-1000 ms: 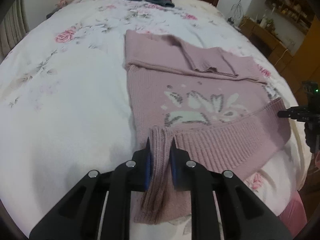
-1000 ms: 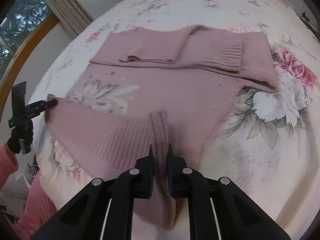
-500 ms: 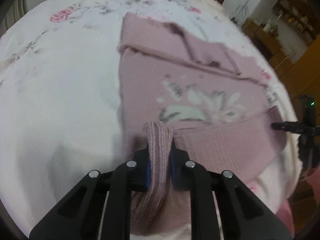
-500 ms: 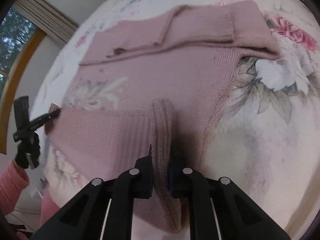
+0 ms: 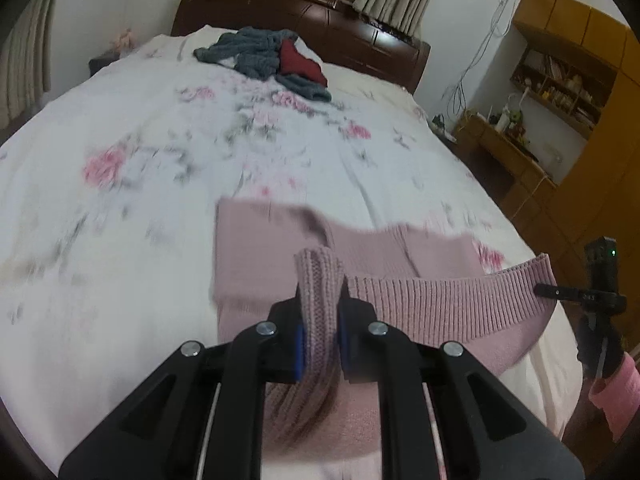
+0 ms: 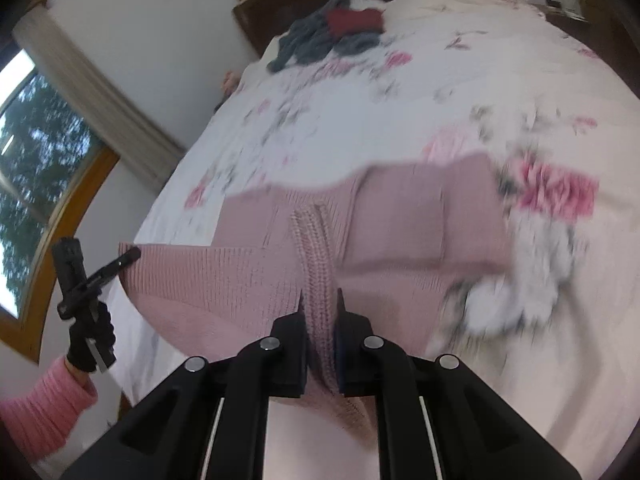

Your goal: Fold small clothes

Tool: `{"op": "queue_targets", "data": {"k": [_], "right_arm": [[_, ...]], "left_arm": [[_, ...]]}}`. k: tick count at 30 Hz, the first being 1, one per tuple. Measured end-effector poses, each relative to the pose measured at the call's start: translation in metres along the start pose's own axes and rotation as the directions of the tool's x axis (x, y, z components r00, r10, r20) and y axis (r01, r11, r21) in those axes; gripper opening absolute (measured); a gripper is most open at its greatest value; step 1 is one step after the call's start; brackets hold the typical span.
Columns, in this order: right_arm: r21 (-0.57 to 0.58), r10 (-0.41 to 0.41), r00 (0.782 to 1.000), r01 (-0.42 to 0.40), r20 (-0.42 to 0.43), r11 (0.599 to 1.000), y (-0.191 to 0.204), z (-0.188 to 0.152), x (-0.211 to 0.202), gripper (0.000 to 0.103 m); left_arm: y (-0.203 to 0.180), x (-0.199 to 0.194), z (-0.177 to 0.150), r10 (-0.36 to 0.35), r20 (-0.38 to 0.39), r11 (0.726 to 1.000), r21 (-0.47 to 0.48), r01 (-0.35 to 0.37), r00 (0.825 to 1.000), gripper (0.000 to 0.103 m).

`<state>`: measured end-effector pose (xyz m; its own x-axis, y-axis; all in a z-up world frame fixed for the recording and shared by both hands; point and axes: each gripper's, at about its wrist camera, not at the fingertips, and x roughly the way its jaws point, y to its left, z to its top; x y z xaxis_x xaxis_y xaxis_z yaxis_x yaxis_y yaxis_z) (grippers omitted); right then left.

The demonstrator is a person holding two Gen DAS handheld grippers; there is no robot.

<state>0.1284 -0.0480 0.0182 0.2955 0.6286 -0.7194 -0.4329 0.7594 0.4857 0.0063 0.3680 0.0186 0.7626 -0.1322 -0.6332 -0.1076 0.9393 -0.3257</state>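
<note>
A small pink knit sweater [image 5: 436, 304] lies on the floral bedspread, its ribbed hem lifted off the bed. My left gripper [image 5: 320, 300] is shut on one corner of that hem, the rib bunched between its fingers. My right gripper [image 6: 319, 300] is shut on the other hem corner of the sweater [image 6: 224, 280]. Each gripper shows in the other's view at the edge of the stretched hem. The rabbit picture on the front is hidden under the raised hem. The folded sleeves [image 6: 404, 216] rest flat beyond it.
A heap of grey and red clothes [image 5: 276, 60] lies near the dark wooden headboard [image 5: 304, 12]. The white floral bedspread [image 5: 160, 184] spreads wide to the left. A desk and yellow cabinets [image 5: 568, 92] stand at the right. A gloved hand in a pink sleeve [image 6: 52, 396] holds the left gripper.
Both grippers have lifted the hem and carried it forward over the sweater's body, covering the rabbit picture. The cameras now tilt up toward the headboard.
</note>
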Motion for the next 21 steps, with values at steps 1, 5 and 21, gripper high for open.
{"op": "queue_targets", "data": {"k": [1,5,21], "right_arm": [[0.003,-0.019,1.000,0.019,0.010,1.000,-0.002,0.013,0.004,0.010],[0.014,-0.104,0.994,0.103,0.021,0.995,-0.013,0.055,0.029,0.010],[0.023,-0.305,0.948,0.308,-0.088,0.951,-0.069,0.126,0.143,0.010]], "left_arm": [[0.001,0.010,0.011,0.014,0.010,1.000,0.010,-0.014,1.000,0.011],[0.009,0.060,0.049,0.049,0.016,0.999,-0.011,-0.048,0.999,0.011],[0.030,0.207,0.073,0.230,-0.120,0.973,0.001,-0.232,0.966,0.011]]}}
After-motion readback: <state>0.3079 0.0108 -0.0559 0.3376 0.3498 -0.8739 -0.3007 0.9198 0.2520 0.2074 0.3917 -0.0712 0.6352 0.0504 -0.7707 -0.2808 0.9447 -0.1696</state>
